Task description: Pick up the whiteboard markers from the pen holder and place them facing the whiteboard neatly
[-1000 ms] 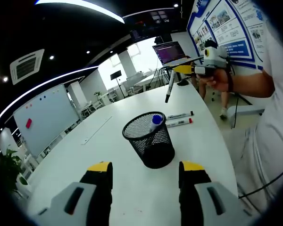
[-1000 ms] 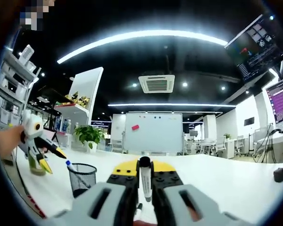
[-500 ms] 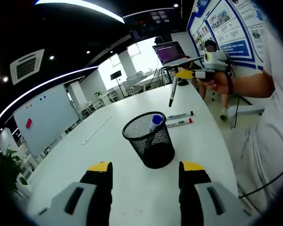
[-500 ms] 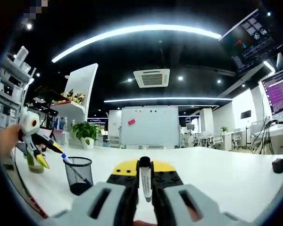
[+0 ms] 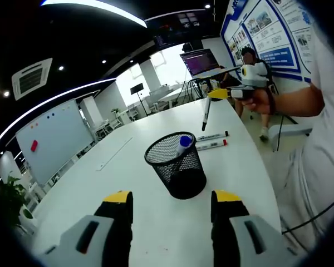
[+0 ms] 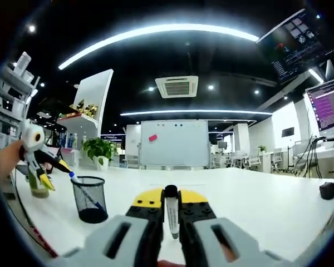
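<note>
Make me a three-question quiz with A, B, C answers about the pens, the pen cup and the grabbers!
1. Where do the two markers lie?
A. On the white table just beyond the mesh pen holder
B. On the floor
C. On the whiteboard

2. What colour is the cap of the marker in the pen holder?
A. Green
B. Blue
C. Yellow

3. What is the right gripper doing?
A. Open and empty
B. Shut on the pen holder
C. Shut on a black-capped marker

Answers: 1 A, they lie side by side on the tabletop; 2 B, a blue cap sticks out above the rim; 3 C, the marker sits between its jaws.
</note>
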`<state>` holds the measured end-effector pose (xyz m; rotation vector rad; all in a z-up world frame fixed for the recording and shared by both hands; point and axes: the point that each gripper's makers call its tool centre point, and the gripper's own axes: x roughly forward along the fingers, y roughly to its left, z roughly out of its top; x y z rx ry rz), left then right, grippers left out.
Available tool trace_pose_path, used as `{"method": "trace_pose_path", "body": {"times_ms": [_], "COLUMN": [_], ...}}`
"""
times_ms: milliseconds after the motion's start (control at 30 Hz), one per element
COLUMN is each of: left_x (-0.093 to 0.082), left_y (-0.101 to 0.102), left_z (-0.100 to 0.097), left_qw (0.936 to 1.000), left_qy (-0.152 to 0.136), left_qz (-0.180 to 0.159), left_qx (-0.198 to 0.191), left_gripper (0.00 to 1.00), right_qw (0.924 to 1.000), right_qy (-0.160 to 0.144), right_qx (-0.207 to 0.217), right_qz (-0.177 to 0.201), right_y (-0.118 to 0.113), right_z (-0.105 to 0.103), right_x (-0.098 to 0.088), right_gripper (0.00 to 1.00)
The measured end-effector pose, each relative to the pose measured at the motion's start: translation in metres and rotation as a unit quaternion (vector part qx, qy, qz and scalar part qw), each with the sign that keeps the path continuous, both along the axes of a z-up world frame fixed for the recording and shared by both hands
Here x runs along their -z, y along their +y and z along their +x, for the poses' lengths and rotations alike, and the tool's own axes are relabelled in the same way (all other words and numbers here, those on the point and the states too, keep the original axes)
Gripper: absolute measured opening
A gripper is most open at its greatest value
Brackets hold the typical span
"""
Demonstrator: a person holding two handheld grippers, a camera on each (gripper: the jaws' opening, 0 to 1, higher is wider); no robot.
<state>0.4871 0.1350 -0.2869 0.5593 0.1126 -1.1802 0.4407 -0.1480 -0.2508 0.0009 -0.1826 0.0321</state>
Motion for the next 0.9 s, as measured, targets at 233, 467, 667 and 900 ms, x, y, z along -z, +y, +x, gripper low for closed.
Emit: {"method": "trace_pose_path", "body": {"times_ms": [233, 467, 667, 900], "left_x": [0.0, 0.0, 0.0, 0.0], "left_y": [0.0, 0.0, 0.0, 0.0], "left_z": [0.0, 0.0, 0.0, 0.0], "left_qw": [1.0, 1.0, 1.0, 1.0], "left_qy": [-0.001, -0.001, -0.001, -0.002], "left_qz": [0.001, 0.0, 0.0, 0.001], "left_qx": [0.001, 0.0, 0.0, 0.0], "left_gripper": [0.58, 0.58, 0.58, 0.58], "right_qw": [1.0, 1.0, 0.9998, 0.9993], "right_qy": [0.003, 0.005, 0.02, 0.035], "right_qx": [-0.001, 0.002, 0.006, 0.009], "right_qz": [0.0, -0.006, -0.005, -0.007], "right_y": [0.0, 0.0, -0.004, -0.006], "right_z": [0.0, -0.001, -0.003, -0.006], "right_x": [0.004, 0.01, 0.019, 0.03], "right_gripper": [0.09, 0.09, 0.09, 0.09]}}
